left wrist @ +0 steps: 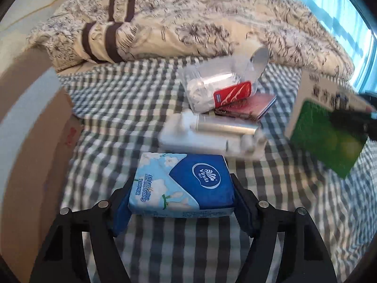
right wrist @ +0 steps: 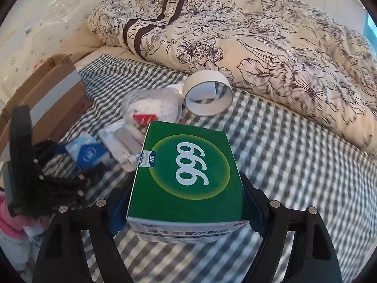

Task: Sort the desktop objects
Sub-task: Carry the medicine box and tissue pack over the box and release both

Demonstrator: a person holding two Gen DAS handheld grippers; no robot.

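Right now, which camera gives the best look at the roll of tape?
The right wrist view: the roll of tape shows whole and sharp, its open core facing the camera. In the left wrist view the roll is blurred and partly behind the clear plastic container.

Open checked sheet [right wrist: 294,146] lies right of the clutter pile [right wrist: 150,113]; cardboard box [right wrist: 59,87] blocks the left.

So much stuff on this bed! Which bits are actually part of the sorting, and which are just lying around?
Part of the sorting:
- tissue pack, held in the left gripper
- green medicine box, held in the right gripper
- tape roll
- clear plastic container
- red card
- white device
- cardboard box

Just lying about:
- floral duvet
- checked sheet
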